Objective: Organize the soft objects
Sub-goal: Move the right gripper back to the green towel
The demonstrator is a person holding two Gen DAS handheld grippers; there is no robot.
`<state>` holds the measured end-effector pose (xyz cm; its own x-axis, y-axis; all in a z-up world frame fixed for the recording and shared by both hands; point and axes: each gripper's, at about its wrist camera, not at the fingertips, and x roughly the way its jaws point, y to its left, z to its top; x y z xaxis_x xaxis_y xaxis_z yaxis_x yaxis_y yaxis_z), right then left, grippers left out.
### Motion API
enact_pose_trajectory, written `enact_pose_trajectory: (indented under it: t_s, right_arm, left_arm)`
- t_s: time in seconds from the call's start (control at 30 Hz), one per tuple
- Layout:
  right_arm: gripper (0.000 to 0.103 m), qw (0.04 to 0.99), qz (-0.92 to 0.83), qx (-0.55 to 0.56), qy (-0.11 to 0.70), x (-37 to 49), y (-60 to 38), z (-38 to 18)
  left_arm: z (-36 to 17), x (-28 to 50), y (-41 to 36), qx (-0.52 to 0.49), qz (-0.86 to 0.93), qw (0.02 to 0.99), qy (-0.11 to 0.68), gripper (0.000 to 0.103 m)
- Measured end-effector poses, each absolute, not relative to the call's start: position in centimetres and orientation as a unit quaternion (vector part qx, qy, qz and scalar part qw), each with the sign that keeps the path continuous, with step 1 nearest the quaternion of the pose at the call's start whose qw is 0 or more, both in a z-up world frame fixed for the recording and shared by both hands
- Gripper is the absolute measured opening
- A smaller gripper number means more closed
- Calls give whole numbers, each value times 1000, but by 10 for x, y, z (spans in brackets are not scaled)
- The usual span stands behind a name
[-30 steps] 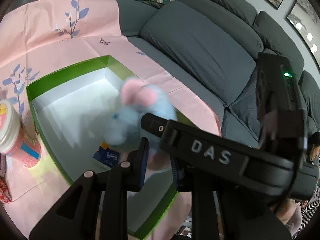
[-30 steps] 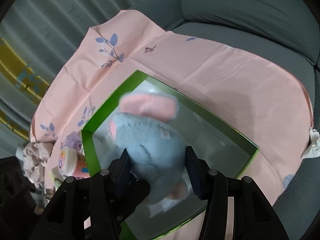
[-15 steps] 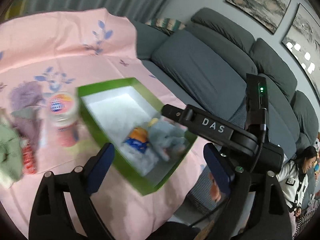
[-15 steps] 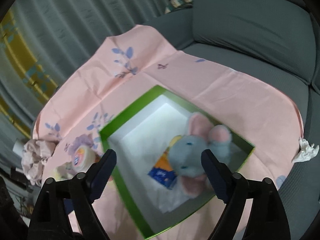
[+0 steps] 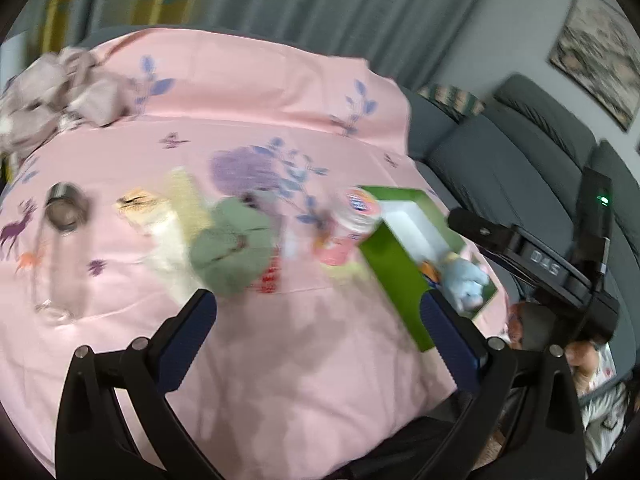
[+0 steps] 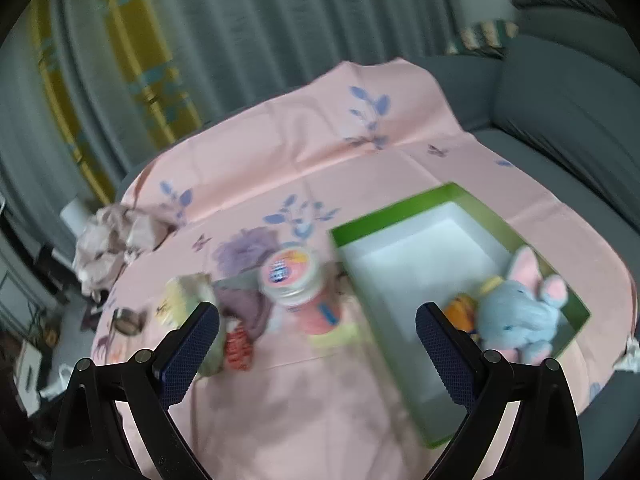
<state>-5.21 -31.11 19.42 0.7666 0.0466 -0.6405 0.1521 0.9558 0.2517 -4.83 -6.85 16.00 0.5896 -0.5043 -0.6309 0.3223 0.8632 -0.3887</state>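
Note:
A blue plush elephant [image 6: 520, 312] with pink ears lies in the near right corner of the green box [image 6: 400, 210], beside a small orange and blue packet [image 6: 460, 310]. In the left wrist view the elephant [image 5: 466, 278] and the box [image 5: 394, 268] sit at the right. My left gripper [image 5: 318, 330] hangs above the pink cloth, its jaws opening wide with nothing between them. My right gripper [image 6: 318, 338] is also opening, empty, left of the elephant. A green cloth [image 5: 232, 246] and a cream cloth [image 5: 168, 232] lie left of the box.
A pink jar [image 6: 298, 284] with a white lid stands just left of the box. A clear glass [image 5: 62, 248] lies on the pink sheet [image 5: 240, 360] at the left. A crumpled mauve cloth [image 5: 52, 96] sits far left. A grey sofa [image 5: 500, 172] runs behind. A person sits low right.
Both grippers let go of the blue elephant, which now lies in the box. Both opened wide and drew back and left, bringing the cloths and the glass into view.

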Motion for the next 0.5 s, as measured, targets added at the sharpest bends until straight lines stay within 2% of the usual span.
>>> enact_pose_trajectory:
  t_s: [0.37, 0.5]
  right_arm:
    - [99, 930, -7, 57, 364, -43, -226, 171]
    - [99, 926, -14, 60, 374, -35, -217, 163]
  left_arm:
    - [91, -16, -13, -155, -152, 879, 425, 101]
    - [80, -13, 5, -166, -117, 877, 435, 101]
